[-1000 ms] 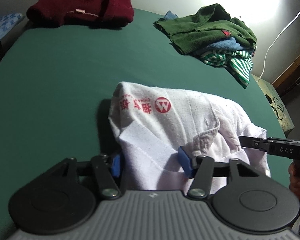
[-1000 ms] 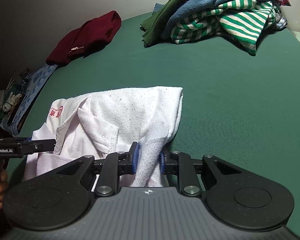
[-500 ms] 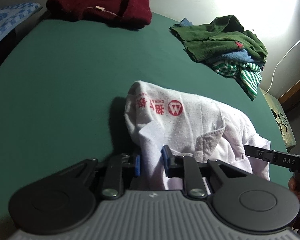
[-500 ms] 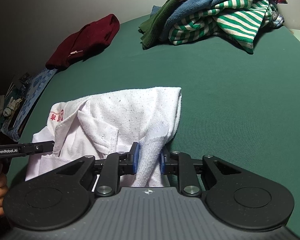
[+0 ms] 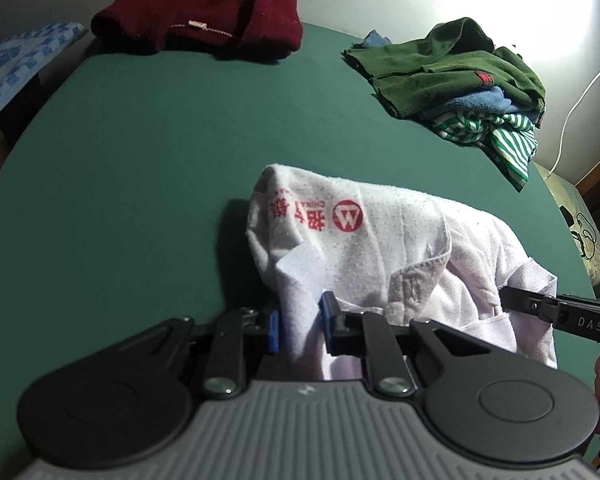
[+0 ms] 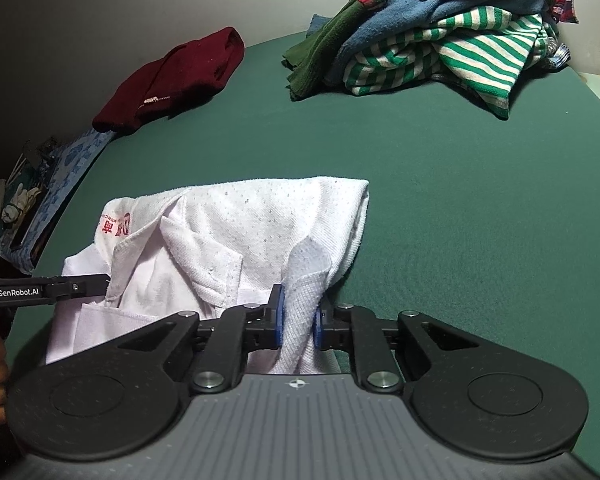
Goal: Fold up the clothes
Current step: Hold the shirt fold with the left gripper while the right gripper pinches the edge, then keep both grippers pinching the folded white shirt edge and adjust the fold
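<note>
A white polo shirt (image 5: 384, 248) with a red logo lies partly folded on the green table (image 5: 140, 152). It also shows in the right wrist view (image 6: 252, 232). My left gripper (image 5: 299, 326) is shut on the shirt's near left edge. My right gripper (image 6: 299, 322) is shut on a bunched fold at the shirt's near right edge. Each gripper's fingers show at the side of the other's view: the right one's fingers (image 5: 540, 306) and the left one's fingers (image 6: 60, 288).
A dark red sweater (image 5: 200, 24) lies at the far left of the table. A pile of green, blue and striped clothes (image 5: 468, 88) lies at the far right; it shows close in the right wrist view (image 6: 440, 40). A blue patterned cloth (image 5: 16, 64) lies off the left edge.
My left gripper closed from wide open onto the shirt's left edge and stays shut. The right gripper kept its grip. Both views shifted slightly.
</note>
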Available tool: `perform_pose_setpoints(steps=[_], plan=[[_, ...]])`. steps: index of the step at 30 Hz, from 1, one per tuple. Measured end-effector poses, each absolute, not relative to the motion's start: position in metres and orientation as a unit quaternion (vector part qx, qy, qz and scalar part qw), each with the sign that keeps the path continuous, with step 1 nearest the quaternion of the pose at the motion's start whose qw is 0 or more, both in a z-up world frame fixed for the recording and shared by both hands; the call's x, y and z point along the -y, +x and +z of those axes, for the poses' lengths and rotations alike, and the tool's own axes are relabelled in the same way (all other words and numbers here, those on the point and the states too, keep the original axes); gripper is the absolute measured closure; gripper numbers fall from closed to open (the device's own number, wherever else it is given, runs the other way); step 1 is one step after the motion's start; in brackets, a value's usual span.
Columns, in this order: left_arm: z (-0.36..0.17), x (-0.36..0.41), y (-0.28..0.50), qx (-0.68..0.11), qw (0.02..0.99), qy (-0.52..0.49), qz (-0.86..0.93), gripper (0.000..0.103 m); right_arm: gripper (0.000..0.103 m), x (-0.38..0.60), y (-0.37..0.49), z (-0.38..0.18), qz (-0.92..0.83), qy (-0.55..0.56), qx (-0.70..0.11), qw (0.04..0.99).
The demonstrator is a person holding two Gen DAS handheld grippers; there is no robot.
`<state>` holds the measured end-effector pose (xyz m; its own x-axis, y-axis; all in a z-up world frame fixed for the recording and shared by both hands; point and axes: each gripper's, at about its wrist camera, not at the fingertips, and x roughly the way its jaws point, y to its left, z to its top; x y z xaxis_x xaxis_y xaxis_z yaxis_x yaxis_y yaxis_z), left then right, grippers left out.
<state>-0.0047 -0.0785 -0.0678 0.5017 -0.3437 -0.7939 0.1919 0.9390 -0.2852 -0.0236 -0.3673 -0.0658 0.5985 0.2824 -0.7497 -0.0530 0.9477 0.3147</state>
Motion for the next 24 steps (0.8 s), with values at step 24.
perform_pose_setpoints(steps=[24], plan=[[-0.070, 0.090, -0.008, -0.465, 0.875, -0.054, -0.125, 0.075, 0.078, 0.362, -0.024, -0.069, 0.103, 0.112, -0.430, 0.890]])
